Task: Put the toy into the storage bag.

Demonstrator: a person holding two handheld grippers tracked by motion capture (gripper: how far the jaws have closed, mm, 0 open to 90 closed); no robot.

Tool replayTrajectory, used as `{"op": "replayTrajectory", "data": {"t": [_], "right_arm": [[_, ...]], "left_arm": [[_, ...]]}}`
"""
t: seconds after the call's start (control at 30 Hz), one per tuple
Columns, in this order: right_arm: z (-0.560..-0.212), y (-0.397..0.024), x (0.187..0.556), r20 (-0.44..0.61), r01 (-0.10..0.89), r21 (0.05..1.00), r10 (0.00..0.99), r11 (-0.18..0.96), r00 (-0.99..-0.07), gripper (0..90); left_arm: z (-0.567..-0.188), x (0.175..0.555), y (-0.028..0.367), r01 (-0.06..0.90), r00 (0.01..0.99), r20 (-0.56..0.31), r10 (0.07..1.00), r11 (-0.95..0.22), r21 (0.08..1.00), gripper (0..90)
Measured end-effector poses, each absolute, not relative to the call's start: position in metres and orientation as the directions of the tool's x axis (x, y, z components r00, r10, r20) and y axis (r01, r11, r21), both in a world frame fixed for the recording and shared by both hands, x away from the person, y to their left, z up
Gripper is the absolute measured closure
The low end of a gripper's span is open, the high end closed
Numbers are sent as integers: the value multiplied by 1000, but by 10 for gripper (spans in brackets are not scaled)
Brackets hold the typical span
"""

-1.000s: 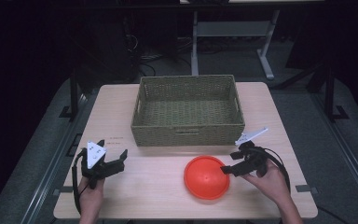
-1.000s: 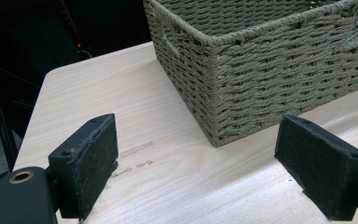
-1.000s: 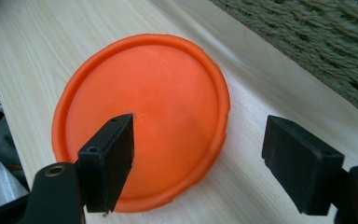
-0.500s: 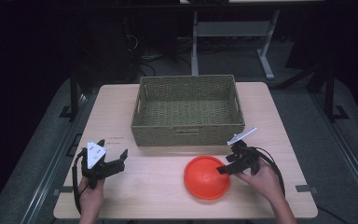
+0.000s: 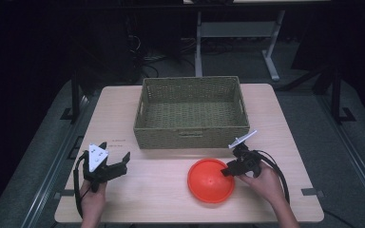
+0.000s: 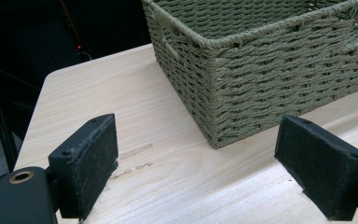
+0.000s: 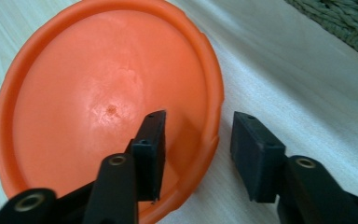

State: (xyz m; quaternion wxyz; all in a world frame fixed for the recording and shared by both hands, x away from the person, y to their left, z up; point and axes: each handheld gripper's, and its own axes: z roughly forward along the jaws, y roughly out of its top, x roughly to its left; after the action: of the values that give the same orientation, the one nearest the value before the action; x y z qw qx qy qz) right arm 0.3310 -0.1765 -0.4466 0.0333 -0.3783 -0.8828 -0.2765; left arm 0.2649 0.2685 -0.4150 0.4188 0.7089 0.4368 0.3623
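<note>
A pale wood-grain table [image 5: 138, 199] is seen from above, carrying a rectangular olive wicker basket [image 5: 192, 114] at its far middle. Near the front edge, a smooth round orange plastic plate [image 5: 210, 180] is laid just before the basket. Its raised rim is straddled by the right tool [image 5: 225, 173], whose jaws have just been closing without yet pressing it. The left tool [image 6: 196, 163] is held wide open over bare wood; the basket's coarse weave is shown closely in its view.

Nothing I can read here — only a faint, illegible mark on the table [image 5: 119, 140] just left of the basket [image 5: 192, 137].
</note>
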Motion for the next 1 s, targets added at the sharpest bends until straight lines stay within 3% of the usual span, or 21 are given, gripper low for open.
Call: {"op": "replayTrajectory", "data": {"t": [0.63,1.0], "right_arm": [[-451,-173,333,292,689,452,636,567,-714,616],[-439,-181,331,322,687,502,623,526,-713,779]], "left_arm": [[-414,264,268,305,359,149,921,-267,914,128],[-414,263,267,294,365,159,917,-275,915,128]]}}
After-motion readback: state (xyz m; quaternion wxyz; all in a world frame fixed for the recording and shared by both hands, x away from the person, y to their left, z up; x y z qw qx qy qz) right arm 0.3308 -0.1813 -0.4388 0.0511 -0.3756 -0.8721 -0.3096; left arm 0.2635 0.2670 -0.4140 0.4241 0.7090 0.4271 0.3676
